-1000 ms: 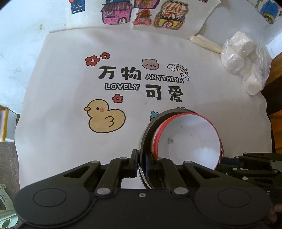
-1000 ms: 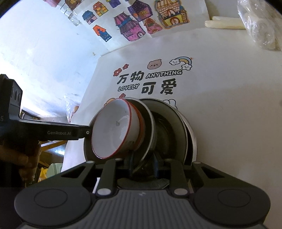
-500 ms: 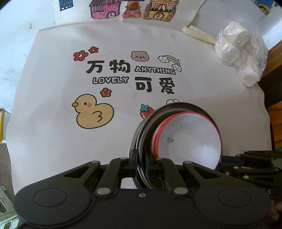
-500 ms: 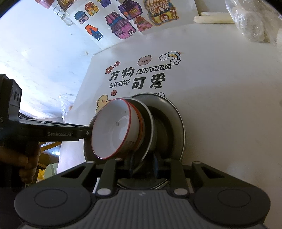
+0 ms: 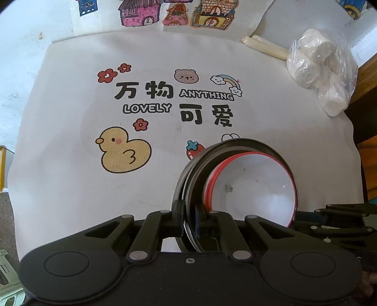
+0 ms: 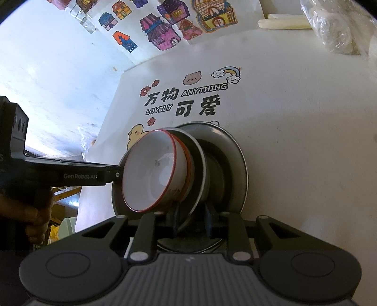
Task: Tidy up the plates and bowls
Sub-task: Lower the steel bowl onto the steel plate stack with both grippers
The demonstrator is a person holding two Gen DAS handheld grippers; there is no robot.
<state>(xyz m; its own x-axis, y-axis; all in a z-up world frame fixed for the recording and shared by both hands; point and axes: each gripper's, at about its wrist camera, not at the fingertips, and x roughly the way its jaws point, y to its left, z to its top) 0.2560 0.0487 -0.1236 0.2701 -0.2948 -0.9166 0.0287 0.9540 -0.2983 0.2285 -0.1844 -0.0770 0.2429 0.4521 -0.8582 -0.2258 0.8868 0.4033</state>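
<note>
A white bowl (image 5: 254,188) with a red rim rests in a stack of dark metal plates (image 5: 188,179), held tilted on edge above the printed mat (image 5: 70,188). My left gripper (image 5: 188,219) is shut on the thin rim of the plates. In the right wrist view the same bowl (image 6: 153,174) leans against the plates (image 6: 233,169). My right gripper (image 6: 190,221) is shut on their lower edge. The left gripper (image 6: 115,174) reaches in from the left. The right gripper (image 5: 304,217) shows at the stack's right side.
A clear bag of white rolls (image 5: 322,70) and cream sticks (image 5: 266,47) lie at the mat's far right corner. Sheets with drawn houses (image 5: 176,14) lie beyond the mat. A person's hand (image 6: 35,211) holds the left gripper's handle. A wooden edge (image 5: 367,70) borders the right.
Both grippers keep their hold on the stack. The stack has drifted only slightly over the mat, and the bowl stays in place on the plates.
</note>
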